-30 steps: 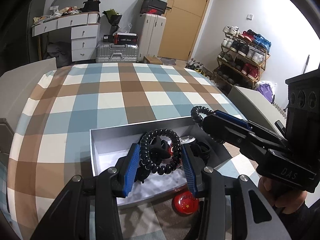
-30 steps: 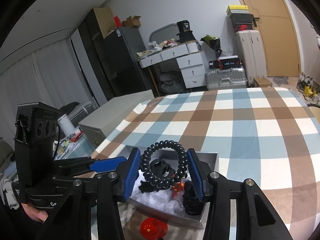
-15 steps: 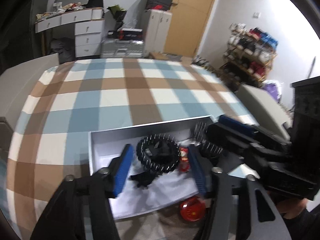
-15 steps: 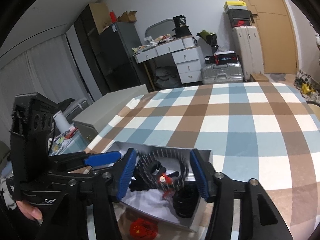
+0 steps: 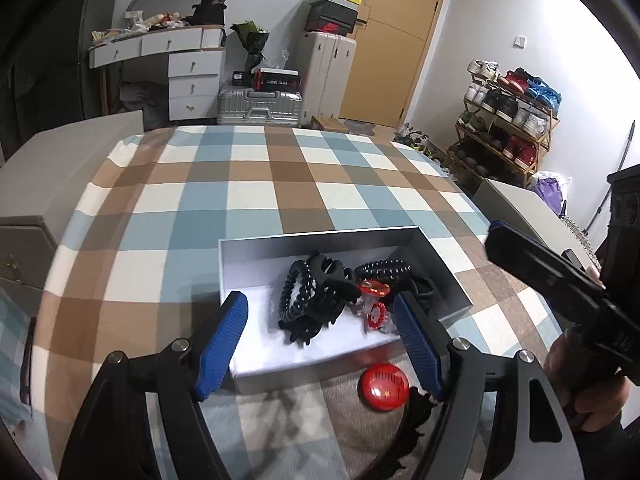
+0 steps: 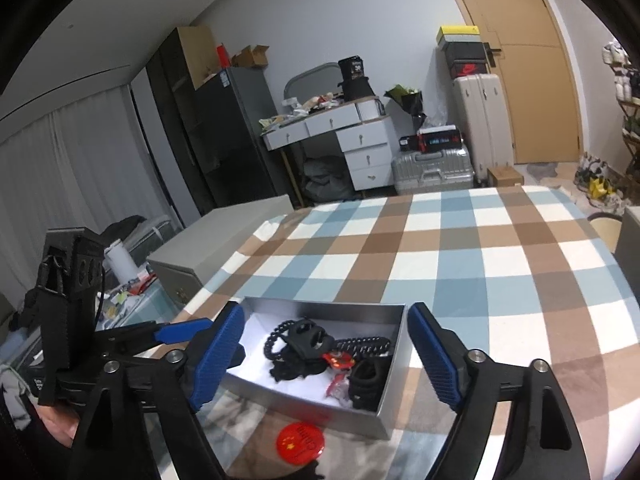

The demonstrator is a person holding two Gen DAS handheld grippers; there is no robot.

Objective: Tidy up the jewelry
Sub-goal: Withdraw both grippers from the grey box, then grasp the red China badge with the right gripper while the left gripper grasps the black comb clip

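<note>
Nearest the left wrist camera, the left hand-held gripper (image 5: pixel 320 332) is seen with its blue pads spread wide and the jaws opening; nothing is pressed between them, though the box (image 5: pixel 256 248) and its contents are framed in the gap. The right hand-held gripper (image 6: pixel 324 350) is likewise opening, its pads wide apart and pressing on nothing.

Just in front of the box, on the near side, a red round badge (image 5: pixel 383 385) is laid flat on the checked cloth (image 5: pixel 208 184) that covers the worktop. A dark toothed curved piece (image 5: pixel 416 416), cut off at the frame edge, is seen just beside the badge; what it is cannot be told.

The box itself is an open grey tray with a white lining. Inside it a black coiled bracelet (image 5: pixel 294 294) is leaned against a black hair claw (image 5: pixel 330 284) near the middle. Beside the claw, toward the box's right wall, a second black coiled band (image 5: pixel 384 270) and some small red trinkets (image 5: pixel 374 300) are gathered, touching one another. Against the right wall a dark tangled item is partly hidden.

Beyond the box the cloth is spread toward a white drawer unit (image 5: pixel 192 76), silver suitcases (image 5: pixel 260 108), a wooden door (image 5: pixel 394 40) and a shoe rack (image 5: pixel 508 128).
</note>
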